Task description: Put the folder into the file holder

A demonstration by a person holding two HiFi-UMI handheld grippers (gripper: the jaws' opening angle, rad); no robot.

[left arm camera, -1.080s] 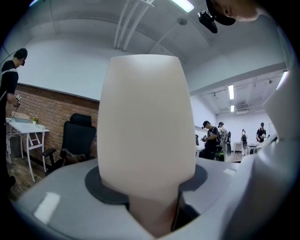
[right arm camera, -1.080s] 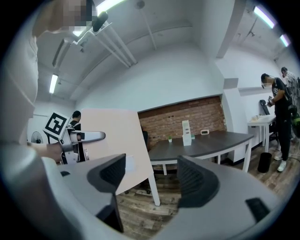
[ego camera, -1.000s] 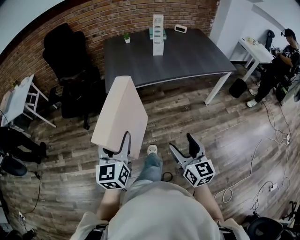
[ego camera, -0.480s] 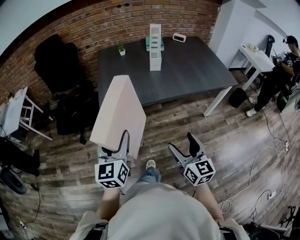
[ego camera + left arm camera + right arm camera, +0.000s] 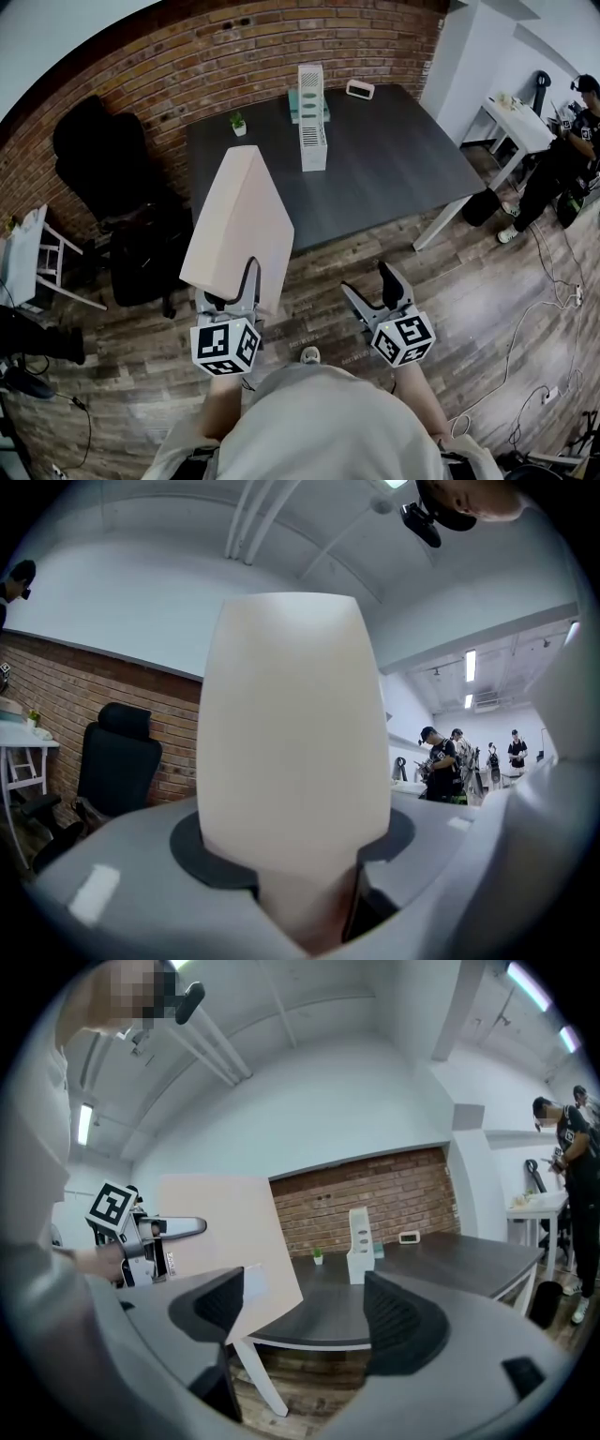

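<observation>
Left gripper view first: found pads [image 5: 202, 850] of left gripper [image 5: 300, 874] pressed on bottom edge of folder [image 5: 295, 733], one to each face. Firm grip, blocking most of the frame.

Right gripper view next: noted right gripper [image 5: 309, 1316] spread as wide as it goes, gripping nothing. Between pads, only distant table [image 5: 450, 1269] and holder [image 5: 357, 1241]. Empty.

Head view: confirmed the same. Seen left gripper [image 5: 230, 281] carrying folder [image 5: 239, 220] on edge over wood floor, top leaning toward table [image 5: 394, 178]. Seen right gripper [image 5: 367, 286] alongside, apart from folder. Located holder [image 5: 311, 117] upright on far part of table, well apart from folder. Cannot see inside it.

Judged progress: pickup done, folder in hand, insertion not begun.

Left to do:
- Close distance to table.
- Line folder edge up with holder mouth.
- Lower in and release.
- Possibly steady holder with free right gripper.

Also noted near holder: small plant [image 5: 237, 122], pale box [image 5: 360, 88].
</observation>
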